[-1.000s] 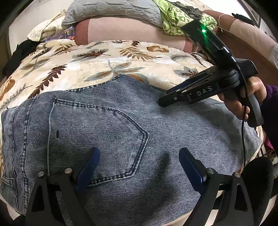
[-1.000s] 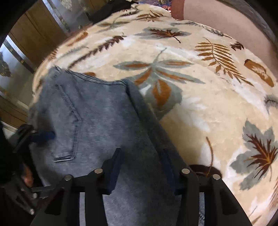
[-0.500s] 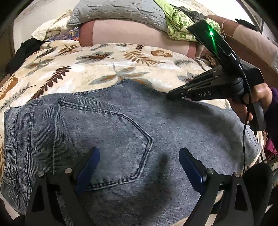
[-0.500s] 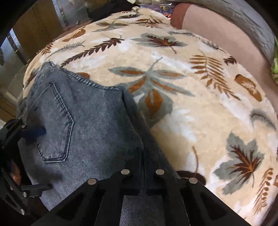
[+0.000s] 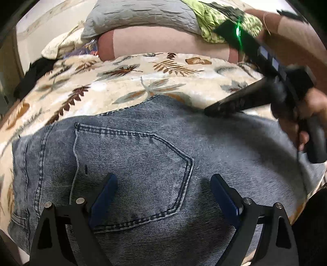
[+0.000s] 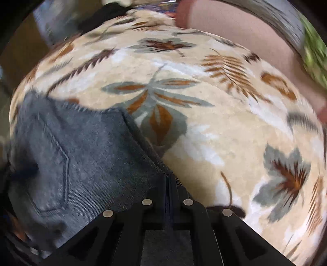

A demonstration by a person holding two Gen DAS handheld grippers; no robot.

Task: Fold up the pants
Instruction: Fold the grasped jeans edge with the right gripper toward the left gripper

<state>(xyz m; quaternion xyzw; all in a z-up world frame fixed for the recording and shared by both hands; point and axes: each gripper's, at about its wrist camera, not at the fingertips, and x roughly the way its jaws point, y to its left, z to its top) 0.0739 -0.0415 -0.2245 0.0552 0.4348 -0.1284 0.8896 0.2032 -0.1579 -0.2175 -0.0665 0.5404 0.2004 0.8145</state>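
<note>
Grey-blue jeans (image 5: 143, 163) lie folded on a leaf-patterned blanket (image 5: 122, 81), back pocket (image 5: 132, 169) up. My left gripper (image 5: 163, 196) is open, its blue pads spread just above the pocket. My right gripper (image 6: 168, 184) is shut on the far edge of the jeans (image 6: 81, 153), pinching the denim at the fold. In the left wrist view the right gripper (image 5: 208, 111) comes in from the right with its tips on that far edge, held by a hand (image 5: 306, 122).
A pink bolster (image 5: 163, 43), a grey pillow (image 5: 139, 18) and green cloth (image 5: 214, 22) lie along the back of the bed. Dark clothing (image 5: 34, 71) sits at the far left. The blanket (image 6: 224, 122) stretches beyond the jeans.
My right gripper closed on the far edge of the jeans and has shifted slightly with it. My left gripper stayed open over the pocket.
</note>
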